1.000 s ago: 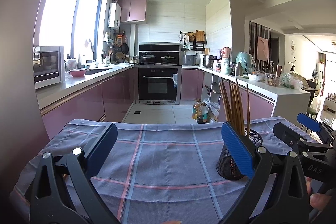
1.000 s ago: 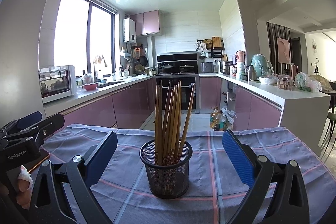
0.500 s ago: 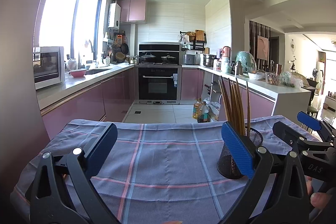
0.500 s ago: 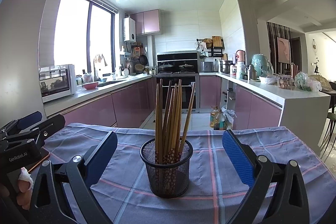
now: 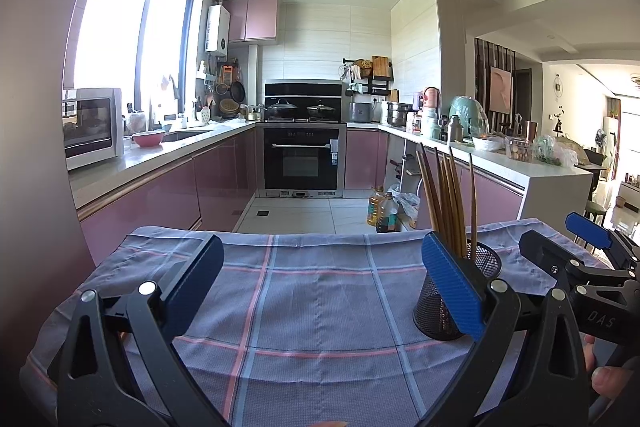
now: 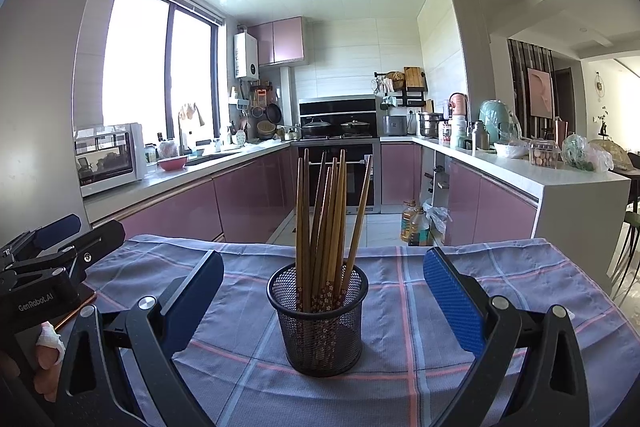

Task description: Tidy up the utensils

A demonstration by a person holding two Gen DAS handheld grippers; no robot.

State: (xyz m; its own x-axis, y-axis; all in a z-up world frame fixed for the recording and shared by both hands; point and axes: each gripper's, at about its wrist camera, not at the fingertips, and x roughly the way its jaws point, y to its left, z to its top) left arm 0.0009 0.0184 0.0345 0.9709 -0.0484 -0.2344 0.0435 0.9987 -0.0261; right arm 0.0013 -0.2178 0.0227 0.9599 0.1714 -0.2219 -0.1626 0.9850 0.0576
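A black mesh cup stands upright on the checked blue cloth and holds several wooden chopsticks. My right gripper is open and empty, its blue pads either side of the cup and a little nearer than it. My left gripper is open and empty over the cloth, with the cup partly hidden behind its right pad. The chopsticks stick up above that pad. Each gripper shows at the edge of the other's view.
The cloth covers a table whose far edge drops to the kitchen floor. Beyond are pink cabinets, an oven, and oil bottles on the floor. A counter with jars and bags stands at the right.
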